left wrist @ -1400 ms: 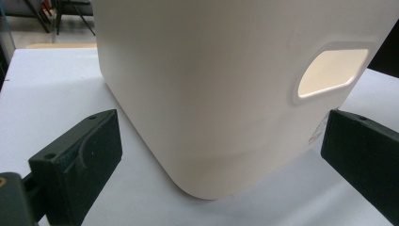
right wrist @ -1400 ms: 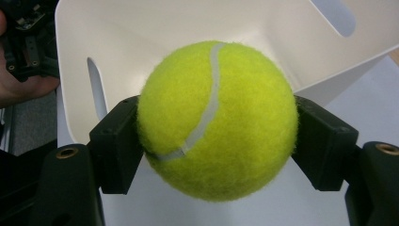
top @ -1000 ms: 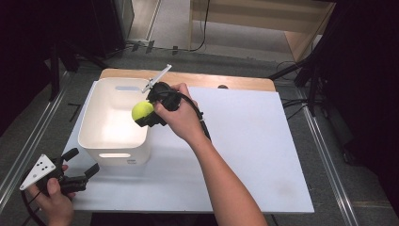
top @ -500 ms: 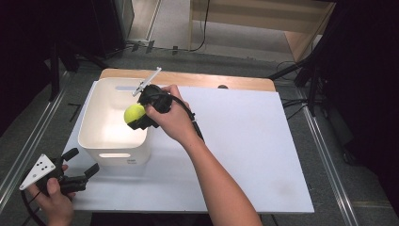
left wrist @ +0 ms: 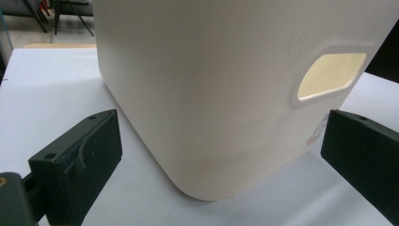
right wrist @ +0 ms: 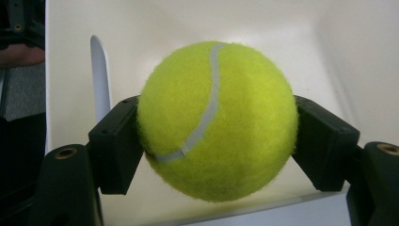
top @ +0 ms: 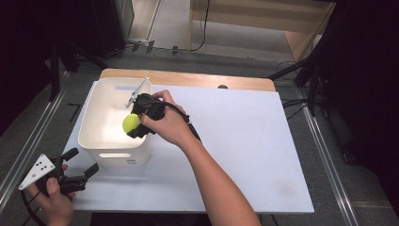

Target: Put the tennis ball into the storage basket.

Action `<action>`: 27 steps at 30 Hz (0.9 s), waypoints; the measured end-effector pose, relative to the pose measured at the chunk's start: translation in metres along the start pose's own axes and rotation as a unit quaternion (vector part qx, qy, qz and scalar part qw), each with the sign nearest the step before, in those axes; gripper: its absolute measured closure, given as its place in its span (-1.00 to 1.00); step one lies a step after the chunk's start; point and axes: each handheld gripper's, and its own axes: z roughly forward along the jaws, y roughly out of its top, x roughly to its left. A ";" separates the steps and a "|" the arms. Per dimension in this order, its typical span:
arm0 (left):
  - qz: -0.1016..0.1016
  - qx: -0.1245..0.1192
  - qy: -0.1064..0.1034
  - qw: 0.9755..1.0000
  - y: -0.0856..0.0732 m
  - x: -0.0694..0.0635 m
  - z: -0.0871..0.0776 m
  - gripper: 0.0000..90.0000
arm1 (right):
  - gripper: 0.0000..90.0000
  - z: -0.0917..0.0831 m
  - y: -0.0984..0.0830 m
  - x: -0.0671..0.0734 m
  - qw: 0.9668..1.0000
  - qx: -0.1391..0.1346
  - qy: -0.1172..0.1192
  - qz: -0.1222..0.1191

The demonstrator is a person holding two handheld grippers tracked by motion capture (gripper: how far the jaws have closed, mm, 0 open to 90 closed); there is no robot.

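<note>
A yellow-green tennis ball [top: 130,123] [right wrist: 219,120] is clamped between the black jaws of my right gripper [top: 134,126] [right wrist: 220,141], which is shut on it. The ball hangs inside the rim of a white plastic bin [top: 90,128], near the bin's right wall. In the right gripper view the bin's pale inner walls lie behind the ball. My left gripper [top: 83,161] [left wrist: 221,157] is open near the table's front left edge, just off the bin's near left corner [left wrist: 211,94], with nothing between its jaws.
The bin stands at the left end of a white board [top: 244,141] on the table. A wooden strip [top: 197,79] runs along the board's far edge. Metal rails [top: 324,155] flank both sides, with cables on the floor beyond.
The right hand carried the ball left and down, from the bin's right rim to inside the bin. The left gripper stayed put.
</note>
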 end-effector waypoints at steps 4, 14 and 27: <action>-0.001 -0.001 0.000 1.000 0.000 0.000 0.000 -1.00 | -0.48 0.005 -0.003 0.001 1.000 0.006 0.003 -0.012; -0.001 0.000 0.001 1.000 0.000 0.000 0.000 -1.00 | -0.59 0.007 -0.008 0.004 0.999 -0.006 0.008 -0.030; 0.000 -0.001 0.002 1.000 0.000 -0.001 0.001 -1.00 | -0.79 -0.016 -0.022 0.006 0.998 -0.064 -0.017 -0.023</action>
